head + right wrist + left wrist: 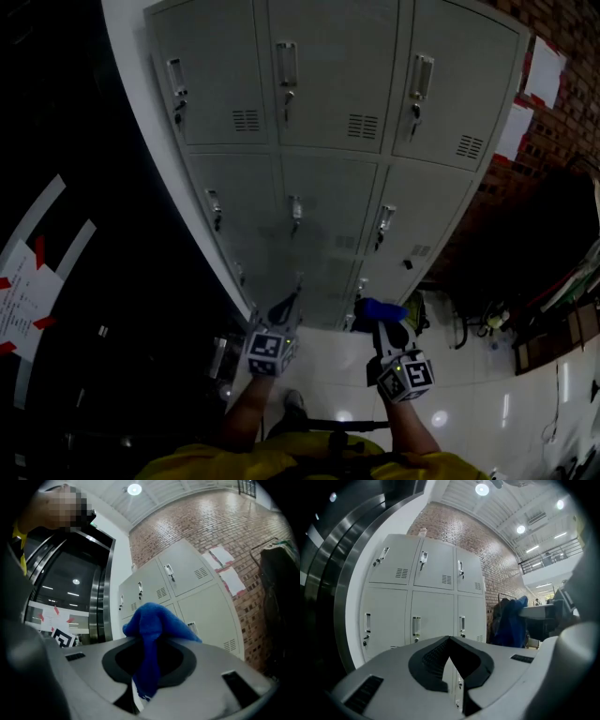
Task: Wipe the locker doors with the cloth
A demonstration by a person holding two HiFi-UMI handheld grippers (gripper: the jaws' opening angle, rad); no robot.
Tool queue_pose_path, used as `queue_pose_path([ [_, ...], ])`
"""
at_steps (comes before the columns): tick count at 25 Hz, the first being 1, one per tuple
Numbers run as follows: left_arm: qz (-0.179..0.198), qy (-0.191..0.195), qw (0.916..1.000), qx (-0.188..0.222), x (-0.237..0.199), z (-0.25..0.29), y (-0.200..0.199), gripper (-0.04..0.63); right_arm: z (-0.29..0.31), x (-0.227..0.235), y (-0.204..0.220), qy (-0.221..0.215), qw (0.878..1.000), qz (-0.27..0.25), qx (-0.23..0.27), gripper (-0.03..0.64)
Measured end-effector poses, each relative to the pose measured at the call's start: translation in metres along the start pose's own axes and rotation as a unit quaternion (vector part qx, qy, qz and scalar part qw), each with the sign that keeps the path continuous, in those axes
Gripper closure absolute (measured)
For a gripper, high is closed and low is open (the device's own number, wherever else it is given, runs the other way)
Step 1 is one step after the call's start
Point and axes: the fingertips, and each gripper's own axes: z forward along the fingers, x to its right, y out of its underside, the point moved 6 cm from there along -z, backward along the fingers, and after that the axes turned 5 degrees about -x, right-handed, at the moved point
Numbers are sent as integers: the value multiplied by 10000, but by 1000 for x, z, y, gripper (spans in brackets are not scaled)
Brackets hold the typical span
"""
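Note:
A grey bank of lockers stands in front of me, three columns wide, each door with a handle and a vent. My right gripper is shut on a blue cloth, held low before the bottom right door. That cloth bunches over the jaws in the right gripper view. My left gripper is shut with nothing in it, low before the bottom middle door. The lockers and the blue cloth also show in the left gripper view.
A brick wall with white paper sheets runs to the right of the lockers. A white pillar edge and dark glass lie to the left. Dark clutter and racks stand at the right on a glossy white floor.

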Motion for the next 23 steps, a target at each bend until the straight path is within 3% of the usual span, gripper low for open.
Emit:
queue_pose_path([
  [5,-145,132,9998,30,102,-35,15,595,-118,24,9,-10,9998,15,-210,546],
  [9,-485,98,9988,-33,159,-65,31,595,-174,51,14,-18,9992,302,-256,546],
  [14,-222,-260,9994,-105,176,-103,34,595,-204,44,8,-282,9991,294,-103,546],
  [23,-112,-4,9999,-53,187,-126,15,595,-215,18,4,-269,9988,412,8,546],
])
